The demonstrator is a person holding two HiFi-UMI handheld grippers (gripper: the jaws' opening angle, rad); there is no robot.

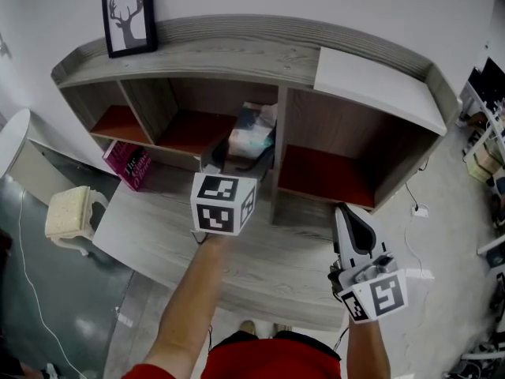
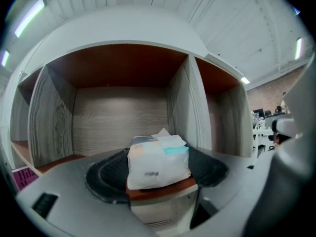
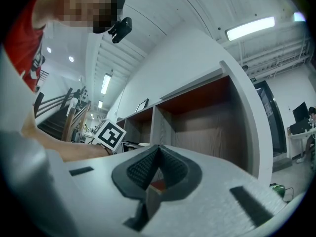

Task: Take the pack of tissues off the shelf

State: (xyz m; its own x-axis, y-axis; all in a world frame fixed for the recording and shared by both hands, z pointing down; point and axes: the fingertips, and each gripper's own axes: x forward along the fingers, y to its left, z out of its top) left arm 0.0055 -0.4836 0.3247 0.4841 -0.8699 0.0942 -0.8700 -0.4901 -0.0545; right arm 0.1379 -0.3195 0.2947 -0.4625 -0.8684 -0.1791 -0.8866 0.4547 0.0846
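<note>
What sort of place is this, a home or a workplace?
Probably a workplace hall dressed up like a home: a wooden cubby shelf and a framed deer picture stand under industrial strip lights, with office desks beyond.

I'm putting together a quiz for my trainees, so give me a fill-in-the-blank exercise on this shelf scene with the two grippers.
In the grey wooden shelf, the white plastic pack of tissues sits in the ____ compartment.
The pack stands between the jaws of the ____ gripper.
The right gripper has its jaws ____.
The black-framed deer picture stands on the shelf's ____.
Missing words: middle; left; shut; top.
</note>
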